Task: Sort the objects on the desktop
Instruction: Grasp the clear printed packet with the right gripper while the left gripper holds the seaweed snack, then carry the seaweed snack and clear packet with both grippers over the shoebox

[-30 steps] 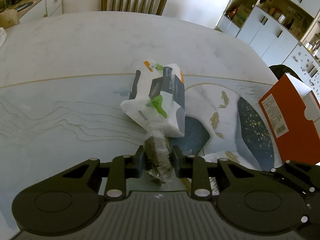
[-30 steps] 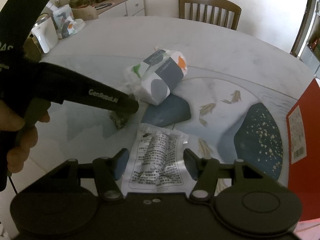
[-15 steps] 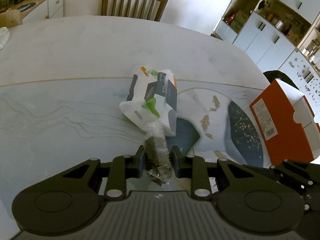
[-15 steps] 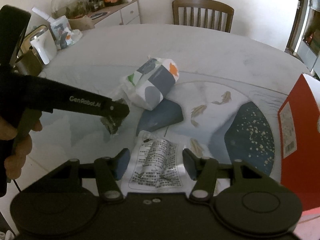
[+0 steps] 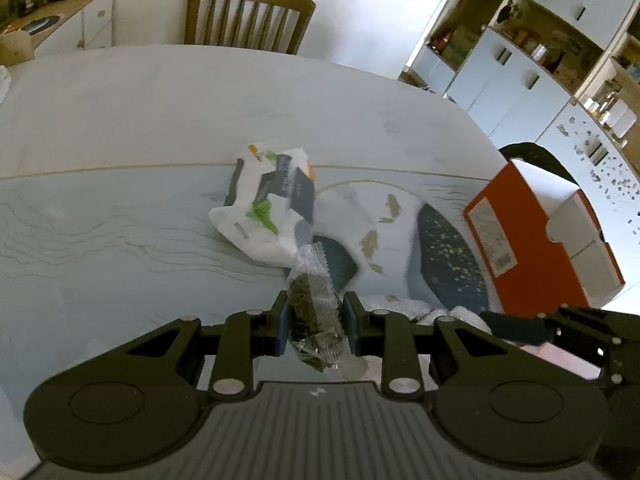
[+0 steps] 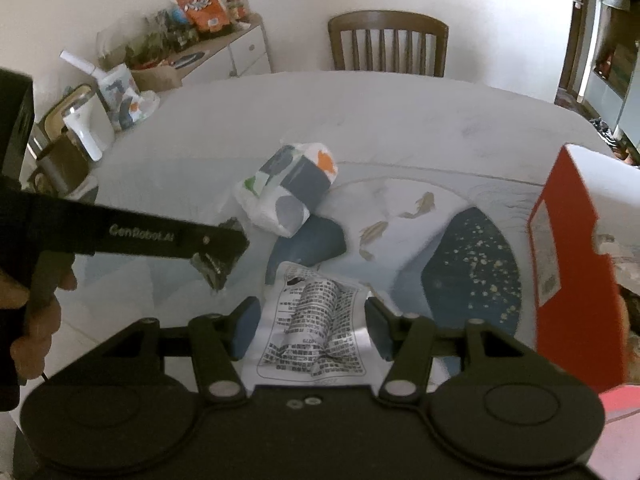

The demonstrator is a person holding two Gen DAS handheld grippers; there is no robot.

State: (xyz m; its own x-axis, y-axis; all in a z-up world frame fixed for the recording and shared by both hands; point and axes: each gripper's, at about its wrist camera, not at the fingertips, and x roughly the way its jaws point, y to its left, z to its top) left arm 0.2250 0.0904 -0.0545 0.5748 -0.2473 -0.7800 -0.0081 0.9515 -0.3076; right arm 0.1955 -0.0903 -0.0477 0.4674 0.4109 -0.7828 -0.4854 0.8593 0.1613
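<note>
- The left gripper (image 5: 315, 322) is pinching a small clear sachet (image 5: 313, 308) of dark, dried-looking contents. Both pads press its sides at the lower centre of the left wrist view, and the crimped top sticks out ahead of the fingers. Gripping mid-body looks deliberate, so the soft packet cannot fold or slip.
- In the right wrist view the same sachet (image 6: 218, 266) hangs from the left gripper at centre left, clear of the table (image 6: 400, 120). It appears to be in carriage, not resting.
- The right gripper (image 6: 308, 330) is spread wide and holds nothing. Its fingers stand either side of a flat white packet (image 6: 316, 324) printed with black text, at the lower centre of the frame. I judge that a straddle before a pinch; whether the pads touch the packet I cannot tell.
- A larger white pouch (image 5: 268, 208) with grey, green and orange patches lies mid-frame on the table, just beyond the sachet, untouched.
- An open orange cardboard box (image 5: 540, 240) stands at the right edge. It is probably the bin for sorted items, though its inside is hidden.
- The table's painted fish-and-pond pattern sits between pouch and box, and a wooden chair (image 5: 248, 18) stands at the top.
</note>
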